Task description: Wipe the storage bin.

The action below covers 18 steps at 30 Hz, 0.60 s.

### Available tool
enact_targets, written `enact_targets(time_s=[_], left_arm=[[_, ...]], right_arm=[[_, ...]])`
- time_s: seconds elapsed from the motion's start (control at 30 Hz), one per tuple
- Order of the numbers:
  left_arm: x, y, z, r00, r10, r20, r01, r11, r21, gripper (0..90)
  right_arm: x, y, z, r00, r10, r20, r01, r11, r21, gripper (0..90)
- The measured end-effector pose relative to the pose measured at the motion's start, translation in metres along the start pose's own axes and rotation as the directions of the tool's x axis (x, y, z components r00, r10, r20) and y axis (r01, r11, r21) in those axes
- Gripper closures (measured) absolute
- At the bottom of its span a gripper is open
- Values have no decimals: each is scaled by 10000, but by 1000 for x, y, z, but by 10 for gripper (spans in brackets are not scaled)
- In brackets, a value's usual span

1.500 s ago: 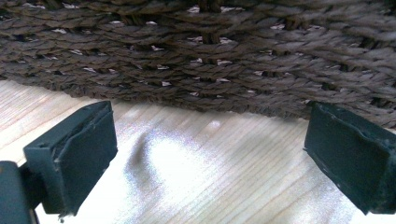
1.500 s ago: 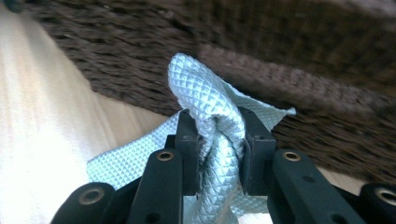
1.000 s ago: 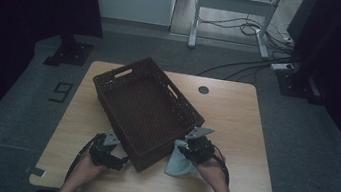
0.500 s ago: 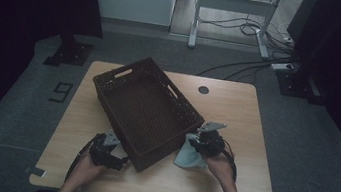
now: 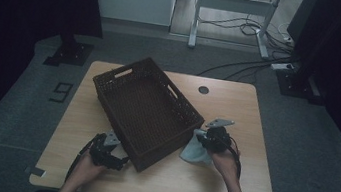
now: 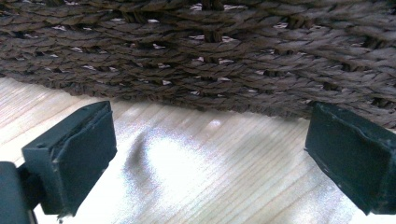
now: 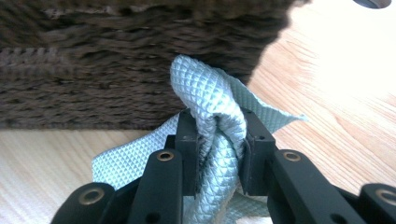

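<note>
Right gripper [image 7: 217, 154] shifted rightward; cloth [image 7: 210, 116] bunched, part hidden.

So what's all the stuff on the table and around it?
Basket: one, dark brown woven, middle of the table, set at an angle.
Cloth: one, pale blue-grey, bunched beside the basket's right corner.
Table: one, light wood.
Round hole cover: one, dark, far part of the table.
Cables: several, on the floor beyond the table.
Left gripper: one, black, open, facing the basket's wall.
Right gripper: one, black, clamped on the cloth.
</note>
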<state>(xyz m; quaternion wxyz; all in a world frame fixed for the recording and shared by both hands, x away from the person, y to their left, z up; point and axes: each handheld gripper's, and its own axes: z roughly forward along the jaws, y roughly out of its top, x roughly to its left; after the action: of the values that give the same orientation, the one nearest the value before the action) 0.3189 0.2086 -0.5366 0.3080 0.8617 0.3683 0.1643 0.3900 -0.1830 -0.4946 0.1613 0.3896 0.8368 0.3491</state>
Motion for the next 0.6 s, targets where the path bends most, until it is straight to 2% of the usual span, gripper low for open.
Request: enact_targets(time_s=[0.1, 0.2, 0.5, 0.6], left_arm=[[0, 0, 0, 10000, -3, -13, 3, 10000, -1, 16], [0, 0, 0, 10000, 1, -17, -1, 10000, -2, 16], [0, 0, 0, 10000, 2, 1, -2, 10000, -10, 16], [0, 0, 0, 10000, 18, 1, -18, 10000, -12, 15]], right_arm=[[-5, -1, 0, 9996, 214, 201, -214, 9998, 15, 718], [-7, -3, 0, 9993, 314, 200, -314, 9995, 28, 718], [-1, -5, 10, 10000, 46, 76, -50, 9987, 512, 718], [1, -7, 15, 9999, -12, 112, 3, 9966, 829, 718]])
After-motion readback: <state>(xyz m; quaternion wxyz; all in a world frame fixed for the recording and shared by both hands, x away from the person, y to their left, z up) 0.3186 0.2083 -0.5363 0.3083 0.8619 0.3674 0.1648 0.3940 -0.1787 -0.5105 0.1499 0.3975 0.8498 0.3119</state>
